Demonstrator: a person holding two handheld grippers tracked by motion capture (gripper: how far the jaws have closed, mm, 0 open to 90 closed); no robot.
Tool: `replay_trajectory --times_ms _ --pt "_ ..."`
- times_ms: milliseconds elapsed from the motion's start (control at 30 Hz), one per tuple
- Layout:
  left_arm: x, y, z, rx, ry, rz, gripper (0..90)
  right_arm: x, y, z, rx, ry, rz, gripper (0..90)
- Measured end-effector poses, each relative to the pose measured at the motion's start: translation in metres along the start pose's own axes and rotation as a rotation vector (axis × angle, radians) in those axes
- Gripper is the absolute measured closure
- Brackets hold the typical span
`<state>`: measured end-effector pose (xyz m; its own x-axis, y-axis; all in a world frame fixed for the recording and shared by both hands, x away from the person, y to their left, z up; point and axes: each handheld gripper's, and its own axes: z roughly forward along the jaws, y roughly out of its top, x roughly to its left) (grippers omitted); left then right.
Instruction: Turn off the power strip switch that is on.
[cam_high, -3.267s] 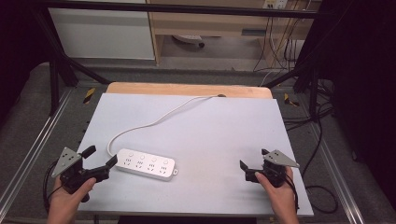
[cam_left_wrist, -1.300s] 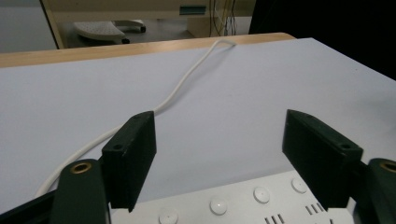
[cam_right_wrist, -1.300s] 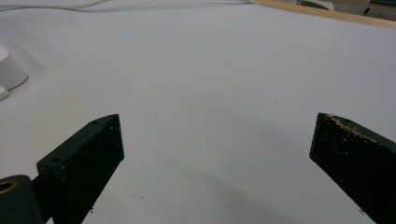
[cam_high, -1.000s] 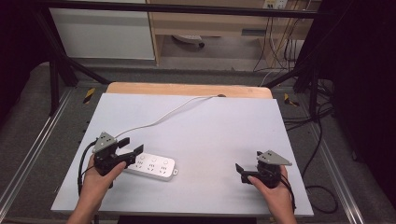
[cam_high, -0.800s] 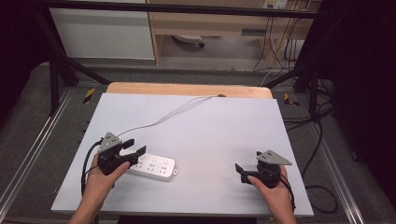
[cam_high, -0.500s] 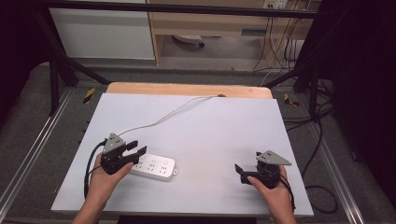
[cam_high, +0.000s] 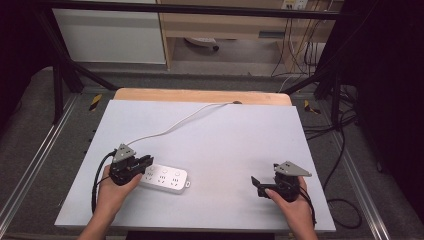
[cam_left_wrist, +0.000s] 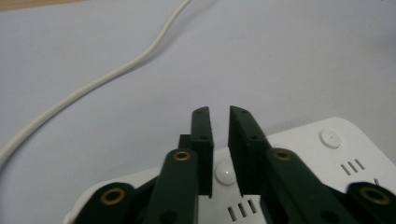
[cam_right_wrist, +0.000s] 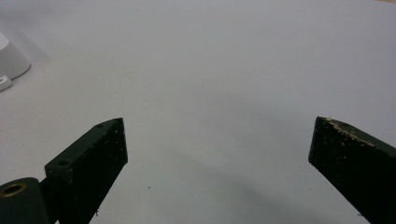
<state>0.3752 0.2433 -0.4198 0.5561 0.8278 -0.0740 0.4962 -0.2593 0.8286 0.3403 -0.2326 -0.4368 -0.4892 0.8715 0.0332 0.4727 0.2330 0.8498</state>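
Pale grey worktop (cam_high: 225, 135) spreads before the person, a white power strip (cam_high: 165, 178) lying toward 8 o'clock, its cord (cam_high: 170, 125) running off toward 12. At 8 o'clock the left gripper (cam_high: 142, 164) sits low over the strip's left end, fingers (cam_left_wrist: 201, 140) nearly closed, a round button (cam_left_wrist: 225, 173) in the narrow gap. At 4 o'clock the right gripper (cam_high: 257, 186) hovers, fingers (cam_right_wrist: 88, 163) spread wide, holding nothing.

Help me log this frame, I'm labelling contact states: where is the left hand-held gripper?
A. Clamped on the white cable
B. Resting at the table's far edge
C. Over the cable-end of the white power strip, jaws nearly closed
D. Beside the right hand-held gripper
C: the left hand-held gripper hangs over the power strip, narrow-gapped jaws flanking a round button.
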Motion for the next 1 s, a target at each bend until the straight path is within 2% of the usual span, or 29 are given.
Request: replay_trajectory --times_ms 67,200,300,467,633,1000 --pt "0.0016 -0.0009 -0.0006 0.001 -0.004 0.002 89.9 -0.0003 0.0000 0.0000 0.000 -0.002 -0.002 4.5" --pt "0.0016 -0.0012 -0.0015 -0.007 -0.019 0.000 90.0 -0.0007 -0.0001 0.0005 0.000 0.001 -0.002 3.8" --pt "-0.0005 -0.0013 -0.0002 0.014 -0.037 0.018 90.0 -0.0004 0.0001 0.0008 -0.001 0.000 0.000 3.6" --pt "-0.0003 -0.0020 0.0004 0.033 -0.057 0.008 90.0 -0.0007 -0.0002 0.0004 0.000 0.000 -0.005 3.2" --pt "0.0017 -0.0034 0.0016 0.050 -0.059 -0.001 90.0 -0.0009 -0.0003 0.0004 0.002 0.003 -0.004 3.2" --pt "0.0013 -0.0047 0.0045 0.075 -0.058 0.008 90.0 -0.0010 -0.0004 0.0002 0.006 0.004 -0.005 3.2"
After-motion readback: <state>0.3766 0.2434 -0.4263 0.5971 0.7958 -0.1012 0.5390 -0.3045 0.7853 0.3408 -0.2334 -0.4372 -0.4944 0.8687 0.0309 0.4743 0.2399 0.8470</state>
